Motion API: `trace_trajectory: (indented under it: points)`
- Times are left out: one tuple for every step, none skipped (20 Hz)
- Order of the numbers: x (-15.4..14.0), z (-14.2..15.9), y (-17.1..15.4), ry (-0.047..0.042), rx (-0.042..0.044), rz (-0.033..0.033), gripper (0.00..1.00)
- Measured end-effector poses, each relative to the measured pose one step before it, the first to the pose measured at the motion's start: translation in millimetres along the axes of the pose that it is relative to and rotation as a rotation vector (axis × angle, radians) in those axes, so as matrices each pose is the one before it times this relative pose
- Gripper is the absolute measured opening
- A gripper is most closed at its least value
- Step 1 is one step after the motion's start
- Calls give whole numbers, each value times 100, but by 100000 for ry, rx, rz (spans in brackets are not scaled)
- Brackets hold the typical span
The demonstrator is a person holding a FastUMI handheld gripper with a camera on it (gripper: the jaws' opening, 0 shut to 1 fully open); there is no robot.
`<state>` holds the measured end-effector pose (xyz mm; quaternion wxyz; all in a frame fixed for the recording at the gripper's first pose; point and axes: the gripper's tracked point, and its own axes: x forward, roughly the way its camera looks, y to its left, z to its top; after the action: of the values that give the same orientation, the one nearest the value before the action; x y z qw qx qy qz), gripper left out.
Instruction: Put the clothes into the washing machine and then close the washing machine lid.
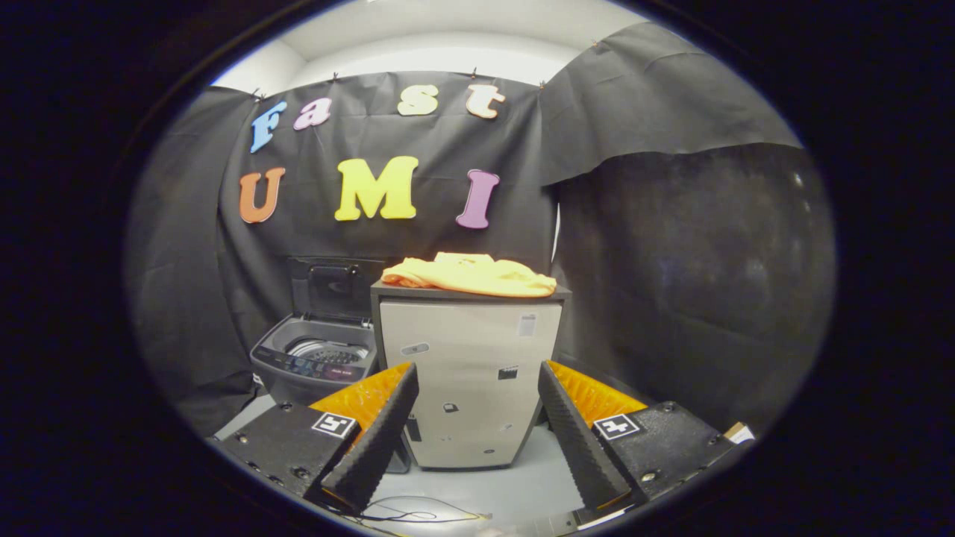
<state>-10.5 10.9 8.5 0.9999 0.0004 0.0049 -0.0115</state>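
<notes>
1. Black cloth (671, 246) hangs as the booth's back and side walls, with a pale ceiling above and a light grey floor (515, 485) below.
2. A small pale cabinet (466, 380) with a dark top stands on the floor, straight ahead of the gripper and against the cloth.
3. A top-loading washing machine (317, 365) sits just beside the cabinet on its left, lower than the cabinet top; its lid (332, 287) stands raised against the cloth and the drum is visible inside.
4. The gripper (477, 436) is held level, facing the cabinet front, its two fingers spread wide apart with nothing between them.
5. The orange clothes (470, 274) lie heaped on the cabinet top, above and well beyond the fingers, to the right of the open washer.
6. A thin cable (418, 514) trails on the floor near the fingers.
</notes>
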Motion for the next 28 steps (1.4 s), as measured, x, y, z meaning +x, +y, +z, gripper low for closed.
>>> trace_trajectory:
  points:
    - [42,273,12,-81,251,-292,100]
    - [-21,524,1,482,320,-514,100]
    - [3,332,-84,1002,389,-248,100]
    - [37,591,22,631,1009,352,100]
    - [27,1070,100,-337,1099,444,100]
    - [203,1107,-307,-9,1004,-831,100]
    - [416,1067,-304,-20,984,-573,100]
    - [518,1318,-280,-291,338,-530,100]
    - [755,1392,-166,-493,-68,-398,100]
    - [896,1571,-183,-759,-342,-244,100]
    - [1105,1283,-205,77,-206,-308,100]
    - [1234,1311,-69,256,-82,517,100]
    - [1390,1089,-72,538,434,183,100]
    - [1414,1053,79,232,588,1038,100]
    - [1646,980,113,923,128,711,100]
    - [1778,856,61,725,-237,964,100]
    - [1815,685,134,1299,-325,1348,100]
    - [1968,806,85,1313,-681,997,100]
    - [2128,637,-134,1169,-465,347,100]
    - [2027,638,-45,1782,-537,681,100]
    - [2003,421,120,2448,-240,754,100]
    - [2088,533,214,1907,68,1768,100]
    - [1961,439,256,1697,437,1634,100]
    - [2089,378,62,2031,95,1022,100]
    - [2012,237,164,1817,-135,1271,100]
    - [1883,247,201,1842,-291,865,100]
    - [1703,158,172,2021,-776,723,100]
    - [1961,53,57,2330,-1006,146,100]
